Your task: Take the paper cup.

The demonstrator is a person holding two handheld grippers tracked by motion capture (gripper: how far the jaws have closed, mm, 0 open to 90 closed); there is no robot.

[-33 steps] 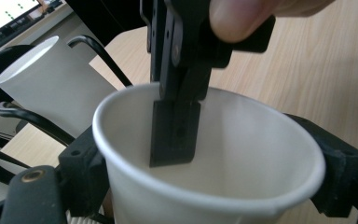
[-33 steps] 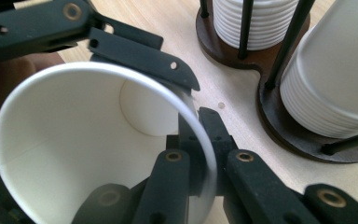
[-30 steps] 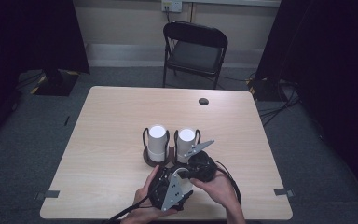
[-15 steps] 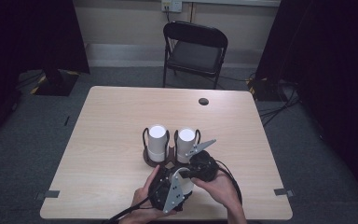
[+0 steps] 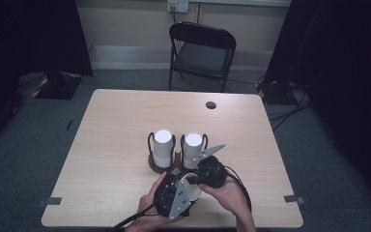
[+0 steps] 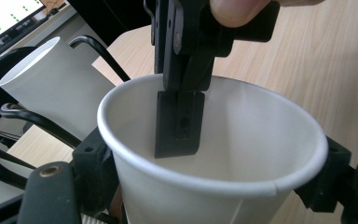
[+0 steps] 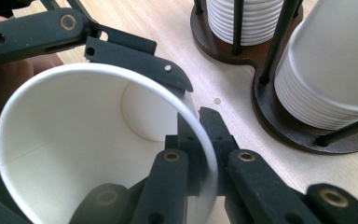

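Pinching one plain white cup (image 7: 74, 140) — left claw (image 6: 205, 186) around its body, right claw (image 7: 205, 158) on its rim.

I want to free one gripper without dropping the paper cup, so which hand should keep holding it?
Probably the left gripper: its jaws clasp the paper cup around its body, while the right gripper only pinches the rim.

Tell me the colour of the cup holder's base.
Dark brown wood base, clearest in the right gripper view.

Probably a recording studio: black curtains (image 5: 34, 34), lone table (image 5: 125, 116), folding chair (image 5: 202, 50).
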